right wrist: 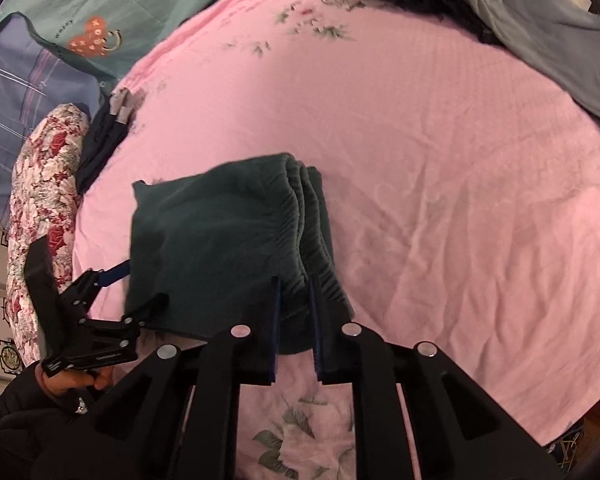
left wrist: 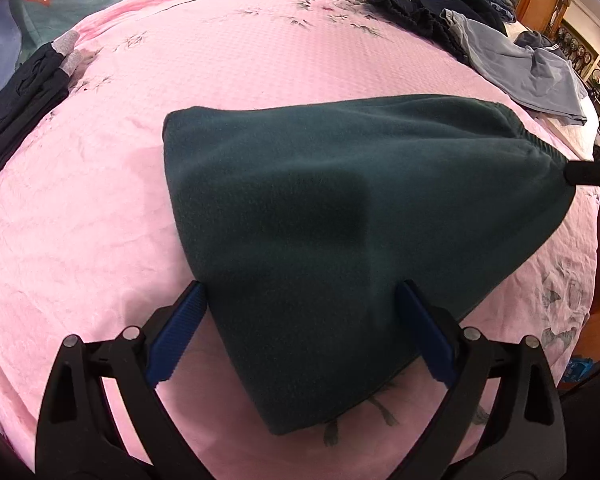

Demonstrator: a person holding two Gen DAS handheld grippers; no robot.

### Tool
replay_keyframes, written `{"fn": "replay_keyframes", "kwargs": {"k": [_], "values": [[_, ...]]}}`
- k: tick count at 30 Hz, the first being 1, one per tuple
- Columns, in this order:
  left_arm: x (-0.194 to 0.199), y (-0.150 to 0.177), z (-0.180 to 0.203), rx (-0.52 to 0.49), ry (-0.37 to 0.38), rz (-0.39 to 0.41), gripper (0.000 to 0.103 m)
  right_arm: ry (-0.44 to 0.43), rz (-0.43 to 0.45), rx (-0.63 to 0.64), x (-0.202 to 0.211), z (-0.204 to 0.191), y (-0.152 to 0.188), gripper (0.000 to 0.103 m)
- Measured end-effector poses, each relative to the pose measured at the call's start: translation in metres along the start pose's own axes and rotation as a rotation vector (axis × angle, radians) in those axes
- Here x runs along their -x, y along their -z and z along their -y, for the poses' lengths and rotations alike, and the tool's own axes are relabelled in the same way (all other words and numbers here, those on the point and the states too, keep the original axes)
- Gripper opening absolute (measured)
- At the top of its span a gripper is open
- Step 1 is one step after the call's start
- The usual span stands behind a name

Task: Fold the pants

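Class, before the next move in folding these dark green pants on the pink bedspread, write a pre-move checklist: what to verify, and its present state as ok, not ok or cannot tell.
1. Right gripper shut on the waistband end of the dark green pants: ok.
2. Left gripper gripping the pants: not ok; its jaws stand open astride the fabric.
3. Pants already folded into layers: ok.
4. Layer edges aligned: cannot tell.
5. Bare pink bedspread beyond the pants: ok.
6. Grey garment apart from the pants: ok.
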State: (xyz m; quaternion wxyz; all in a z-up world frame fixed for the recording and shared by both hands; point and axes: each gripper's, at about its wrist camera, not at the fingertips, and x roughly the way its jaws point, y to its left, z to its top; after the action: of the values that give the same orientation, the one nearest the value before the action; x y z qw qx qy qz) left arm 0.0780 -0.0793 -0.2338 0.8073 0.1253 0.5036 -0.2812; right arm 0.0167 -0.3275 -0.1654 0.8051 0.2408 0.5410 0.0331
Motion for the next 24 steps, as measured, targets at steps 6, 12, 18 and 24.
{"fn": "replay_keyframes", "kwargs": {"k": [6,12,18,24], "values": [[0.0,0.003,0.0,-0.006,0.009,-0.016,0.097,0.026,-0.006,0.008,0.007,0.007,0.013,0.012],[0.012,0.01,-0.004,-0.02,-0.011,-0.012,0.097,0.099,-0.056,-0.041,-0.023,0.026,0.017,0.033],[0.027,0.004,-0.003,-0.026,-0.013,0.043,0.097,0.16,0.084,0.022,0.02,0.006,0.003,0.043],[0.014,-0.004,0.009,-0.045,-0.012,0.033,0.097,-0.017,0.12,0.116,0.001,-0.039,-0.025,0.033]]}}
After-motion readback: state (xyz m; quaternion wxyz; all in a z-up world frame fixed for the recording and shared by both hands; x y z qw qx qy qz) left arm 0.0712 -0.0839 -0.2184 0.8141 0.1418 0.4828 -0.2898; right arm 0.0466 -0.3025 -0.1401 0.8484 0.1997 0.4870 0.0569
